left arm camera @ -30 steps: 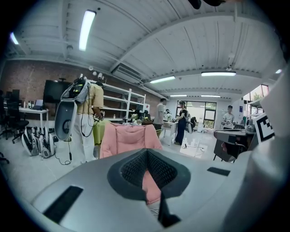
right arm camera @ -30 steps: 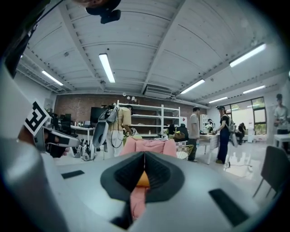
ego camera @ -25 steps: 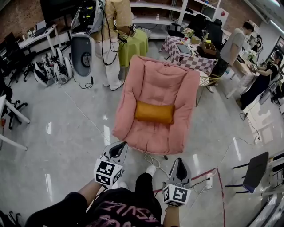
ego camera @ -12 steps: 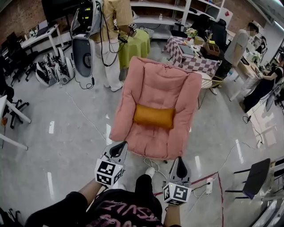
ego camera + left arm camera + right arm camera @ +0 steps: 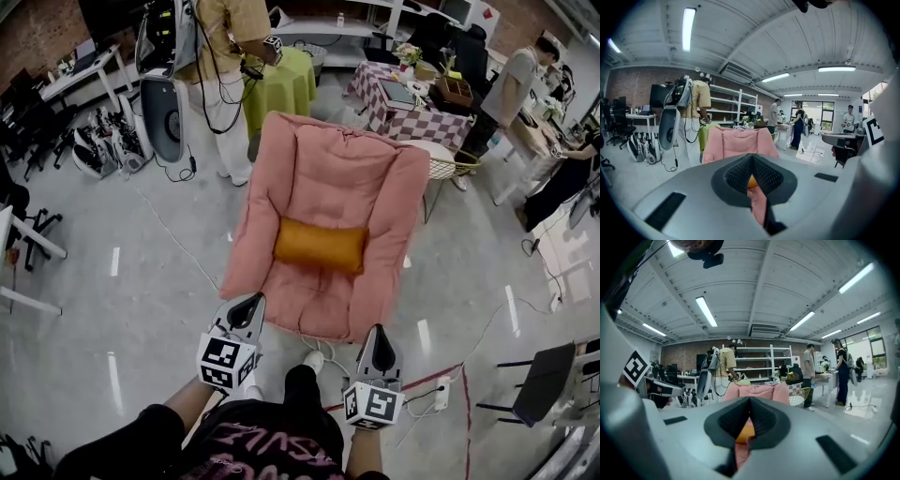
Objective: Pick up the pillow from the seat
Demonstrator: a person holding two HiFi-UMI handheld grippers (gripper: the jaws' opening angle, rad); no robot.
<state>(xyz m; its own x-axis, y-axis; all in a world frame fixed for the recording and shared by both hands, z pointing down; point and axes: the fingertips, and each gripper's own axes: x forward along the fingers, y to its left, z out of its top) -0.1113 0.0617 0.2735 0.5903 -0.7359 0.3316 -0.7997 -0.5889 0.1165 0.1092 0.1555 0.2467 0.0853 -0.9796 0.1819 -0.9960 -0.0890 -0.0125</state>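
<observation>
**Orange pillow (image 5: 321, 246) lying on pink armchair (image 5: 342, 173); both grippers closed, holding nothing**

Head view. The pillow lies crosswise on the armchair where the seat cushion meets the backrest. Its long side runs from 9 to 3 o'clock, near frame centre. It lies flat with nothing on top of it. The chair's front edge faces 6 o'clock and the top of the backrest points to 12.

Left gripper (image 5: 251, 306): at 7 o'clock of the pillow, tip aimed at the chair's front left corner. Right gripper (image 5: 377, 339): at 5 o'clock of the pillow, tip by the front right corner of the seat. Neither is on the pillow. Both marker cubes face up toward the camera.

Left gripper view: jaws pressed together, nothing between the pads. A sliver of orange pillow and pink cushion shows through the notch beyond the tips, with the chair standing ahead and apart from the gripper. Right gripper view: same reading, jaws together and empty, pillow and cushion seen past them.

Surroundings. A person in a tan top (image 5: 225, 28) carrying cabled gear stands at 11 o'clock of the chair, beside a green-draped table (image 5: 281, 89). A checked-cloth table (image 5: 412, 112) stands at 1 o'clock. A white power strip (image 5: 442, 392) lies on the floor at 3 o'clock of the right gripper, near a red floor line (image 5: 466, 412).
</observation>
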